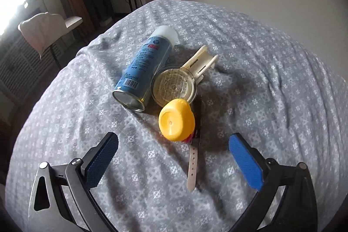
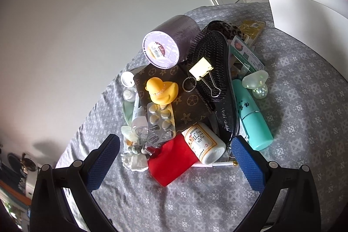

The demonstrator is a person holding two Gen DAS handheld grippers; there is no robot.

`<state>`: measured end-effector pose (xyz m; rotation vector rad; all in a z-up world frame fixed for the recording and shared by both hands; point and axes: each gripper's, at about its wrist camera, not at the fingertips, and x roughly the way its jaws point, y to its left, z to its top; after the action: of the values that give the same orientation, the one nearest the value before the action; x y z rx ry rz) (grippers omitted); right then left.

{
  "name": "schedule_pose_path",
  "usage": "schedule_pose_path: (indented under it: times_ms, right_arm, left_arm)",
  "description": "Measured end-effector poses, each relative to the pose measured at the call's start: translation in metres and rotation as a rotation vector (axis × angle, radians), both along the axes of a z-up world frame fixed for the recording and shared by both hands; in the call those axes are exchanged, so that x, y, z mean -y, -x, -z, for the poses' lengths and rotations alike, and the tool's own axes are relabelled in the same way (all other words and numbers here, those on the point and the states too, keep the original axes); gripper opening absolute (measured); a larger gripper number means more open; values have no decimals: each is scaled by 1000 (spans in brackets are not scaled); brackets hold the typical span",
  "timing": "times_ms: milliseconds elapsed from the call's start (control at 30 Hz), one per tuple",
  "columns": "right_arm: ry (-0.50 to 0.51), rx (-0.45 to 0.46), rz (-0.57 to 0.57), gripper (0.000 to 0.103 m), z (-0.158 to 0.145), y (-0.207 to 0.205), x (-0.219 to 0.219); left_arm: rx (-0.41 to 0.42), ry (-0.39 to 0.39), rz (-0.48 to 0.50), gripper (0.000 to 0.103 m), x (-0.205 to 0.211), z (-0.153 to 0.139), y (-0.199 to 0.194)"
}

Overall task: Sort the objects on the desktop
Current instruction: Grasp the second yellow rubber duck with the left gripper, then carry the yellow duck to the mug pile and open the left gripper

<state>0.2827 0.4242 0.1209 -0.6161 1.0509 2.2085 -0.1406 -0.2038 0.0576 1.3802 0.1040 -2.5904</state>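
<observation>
Left wrist view: four items lie bunched on the grey patterned cloth (image 1: pixel 250 71). One blue spray can (image 1: pixel 142 67) lies on its side, base toward the camera, just beside one clear round container (image 1: pixel 174 85). One cream plastic holder (image 1: pixel 201 62) sits behind the container, touching it. One yellow-capped bottle (image 1: pixel 176 120) lies in front of the container, over one pale watch strap (image 1: pixel 193 163). Left gripper (image 1: pixel 174 159): jaws wide open, nothing held; the strap end lies between the fingers, untouched.

Right wrist view: one larger heap on the same cloth. Counted: one yellow rubber duck (image 2: pixel 161 91) on one brown monogram wallet (image 2: pixel 184 105); one blister pack (image 2: pixel 161 123); one white pill bottle (image 2: pixel 204 144); one red cloth (image 2: pixel 171 161); one black hairbrush (image 2: pixel 219 88) with one cream binder clip (image 2: pixel 201 69) on it; one teal tube (image 2: pixel 253 117); one purple cylinder (image 2: pixel 167 42). Right gripper (image 2: pixel 175 159): jaws wide open, empty, flanking the red cloth and pill bottle; contact cannot be told.
</observation>
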Motion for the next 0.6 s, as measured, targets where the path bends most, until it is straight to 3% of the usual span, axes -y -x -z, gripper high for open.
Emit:
schedule_pose_path:
  times_ms: [200, 267, 333, 467, 600]
  right_arm:
    - [-21, 44, -78, 103, 1, 18, 9]
    - [-45, 66, -120, 103, 0, 27, 16]
    - [-74, 101, -164, 103, 1, 38, 24]
    - [-75, 139, -234, 103, 8, 55, 33]
    - [-57, 146, -249, 103, 12, 59, 33]
  left_arm:
    - [29, 11, -26, 99, 10, 30, 22]
    - [55, -17, -28, 83, 14, 41, 27]
    - [71, -45, -16, 77, 16, 49, 33]
    - [31, 6, 14, 52, 9, 46, 32]
    - [-9, 21, 32, 43, 4, 36, 29]
